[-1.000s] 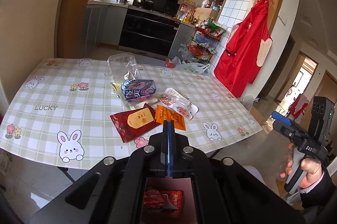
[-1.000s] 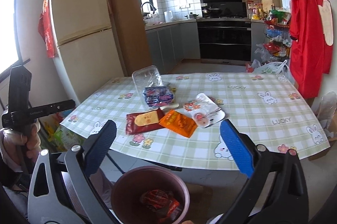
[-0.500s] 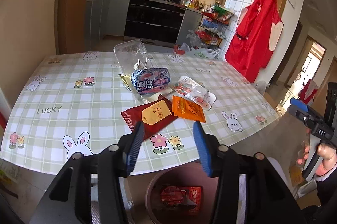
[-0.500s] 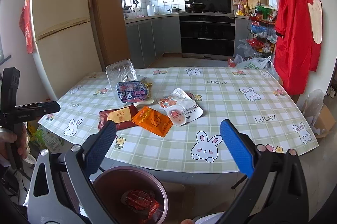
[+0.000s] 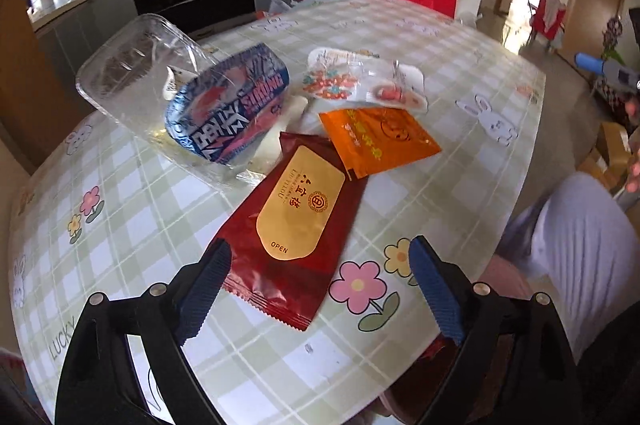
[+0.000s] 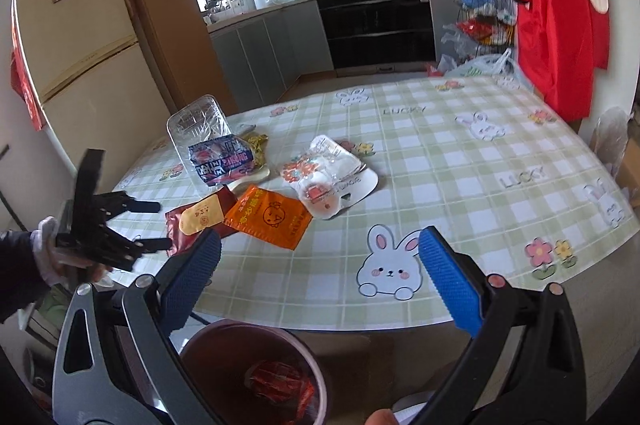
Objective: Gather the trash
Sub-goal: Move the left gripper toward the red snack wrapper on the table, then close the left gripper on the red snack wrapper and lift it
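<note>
Both grippers gape wide and empty — the left gripper low, the right gripper level.

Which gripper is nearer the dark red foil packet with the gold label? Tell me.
Left. The left gripper hangs open right at the dark red foil packet's near end; the right gripper sits open off the table edge, above the bin.

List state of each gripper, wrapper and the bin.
left gripper: open, empty, over the dark red wrapper
right gripper: open, empty
dark red wrapper: flat on table, orange packet overlaps its corner
orange packet: flat on table
clear plastic tray: tilted
trash bin: open, holds red wrapper
</note>
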{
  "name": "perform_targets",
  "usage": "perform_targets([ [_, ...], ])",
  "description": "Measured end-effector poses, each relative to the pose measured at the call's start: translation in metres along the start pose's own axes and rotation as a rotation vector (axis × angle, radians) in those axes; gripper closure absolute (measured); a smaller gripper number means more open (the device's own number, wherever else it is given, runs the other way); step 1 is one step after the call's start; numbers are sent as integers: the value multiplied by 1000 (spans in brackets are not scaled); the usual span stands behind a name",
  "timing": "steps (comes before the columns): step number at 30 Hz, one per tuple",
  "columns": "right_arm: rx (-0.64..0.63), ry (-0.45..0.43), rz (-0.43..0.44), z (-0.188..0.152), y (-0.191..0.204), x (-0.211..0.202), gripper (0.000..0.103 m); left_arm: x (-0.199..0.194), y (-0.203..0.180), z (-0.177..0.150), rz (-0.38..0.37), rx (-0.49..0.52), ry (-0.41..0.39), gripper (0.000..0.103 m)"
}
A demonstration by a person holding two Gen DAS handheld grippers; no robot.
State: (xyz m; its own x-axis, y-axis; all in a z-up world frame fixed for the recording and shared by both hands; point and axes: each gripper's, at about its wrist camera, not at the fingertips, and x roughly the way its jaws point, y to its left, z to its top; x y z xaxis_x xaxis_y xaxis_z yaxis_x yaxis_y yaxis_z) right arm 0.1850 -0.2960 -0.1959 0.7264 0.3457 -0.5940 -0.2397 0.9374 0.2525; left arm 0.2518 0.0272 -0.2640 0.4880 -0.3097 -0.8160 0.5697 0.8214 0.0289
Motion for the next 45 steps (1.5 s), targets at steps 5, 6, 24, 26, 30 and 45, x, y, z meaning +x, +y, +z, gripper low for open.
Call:
perform_targets([
  [5,-10,41,-2,-4,-1,18,6,35,6,5,30,21,46,11],
  [6,-12,45,-2,-4,-2,21,6,38,9,7,25,16,47,11],
  [24,-8,112,22,-7,-4,48,6,60,15,0,67,5,92,19],
  [26,-10,120,32,-8,-1,49,6,59,18,-4,49,-28,82,22],
  [30,-33,127,24,-9,5,48,6,52,19,-7,36,-58,67,47],
  [45,-92,119,-2,-3,11,50,6,-7,17,-45,-48,-251,-47,66],
])
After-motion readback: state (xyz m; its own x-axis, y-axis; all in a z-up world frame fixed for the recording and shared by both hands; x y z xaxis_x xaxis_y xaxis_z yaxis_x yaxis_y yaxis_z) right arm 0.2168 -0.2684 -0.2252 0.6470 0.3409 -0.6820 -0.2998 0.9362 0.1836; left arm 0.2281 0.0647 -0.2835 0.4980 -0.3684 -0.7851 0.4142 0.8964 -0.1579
